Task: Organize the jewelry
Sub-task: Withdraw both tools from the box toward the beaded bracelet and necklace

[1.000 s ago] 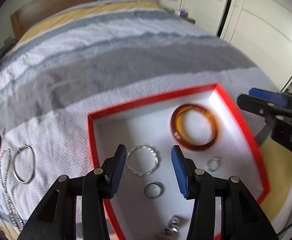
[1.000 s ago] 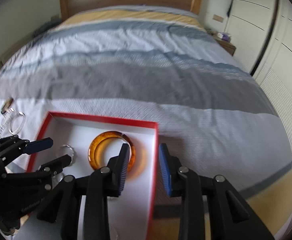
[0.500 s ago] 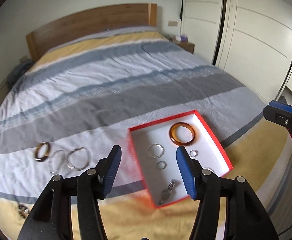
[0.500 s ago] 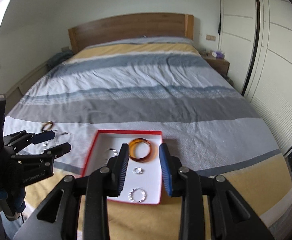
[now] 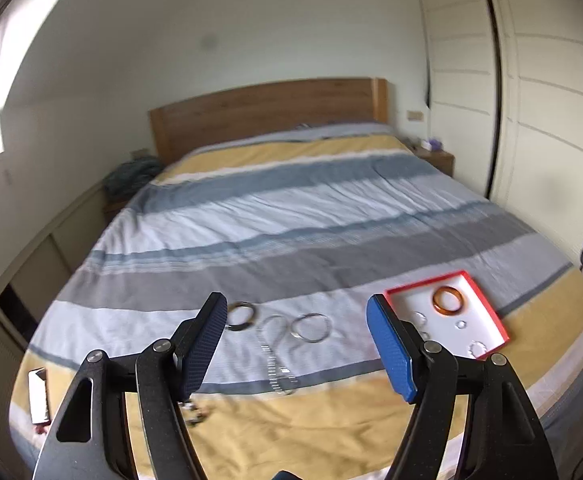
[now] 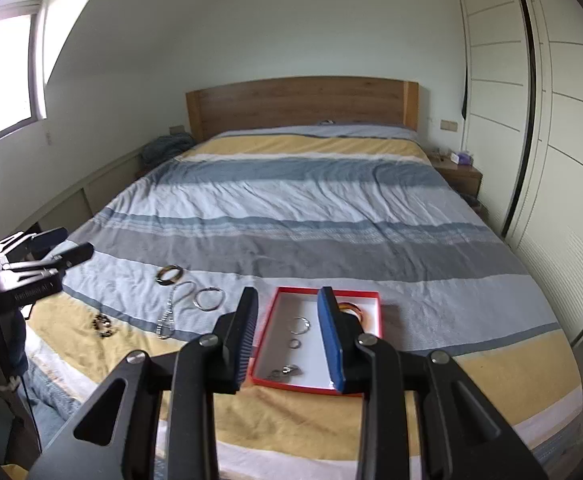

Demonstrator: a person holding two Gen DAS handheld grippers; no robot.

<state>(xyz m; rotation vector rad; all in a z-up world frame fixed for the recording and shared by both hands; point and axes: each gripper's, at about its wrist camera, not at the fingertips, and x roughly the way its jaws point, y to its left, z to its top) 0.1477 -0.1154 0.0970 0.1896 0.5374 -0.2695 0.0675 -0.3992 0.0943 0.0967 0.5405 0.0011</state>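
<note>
A red-rimmed white box (image 6: 268,330) lies on the striped bed near its foot. It holds an amber bangle (image 5: 448,301), partly hidden behind my right finger in the right wrist view, and several small silver rings (image 6: 301,325). Left of the box, loose on the cover, lie a dark bangle (image 5: 241,315), a silver hoop (image 5: 311,328), a silver chain (image 5: 275,356) and a beaded bracelet (image 6: 103,325). My left gripper (image 5: 295,305) hangs high above these pieces, its jaws opening and empty. My right gripper (image 6: 287,300) hovers above the box, open by a narrow gap, holding nothing.
A wooden headboard (image 6: 299,104) stands at the far end. White wardrobe doors (image 6: 563,140) line the right side, with a nightstand (image 6: 457,176) beside them. A small white flat object (image 5: 37,396) lies at the bed's near left corner.
Both grippers have risen and pulled back from the box, so the whole bed now shows. The left jaws have spread wider. The right jaws kept their gap.
</note>
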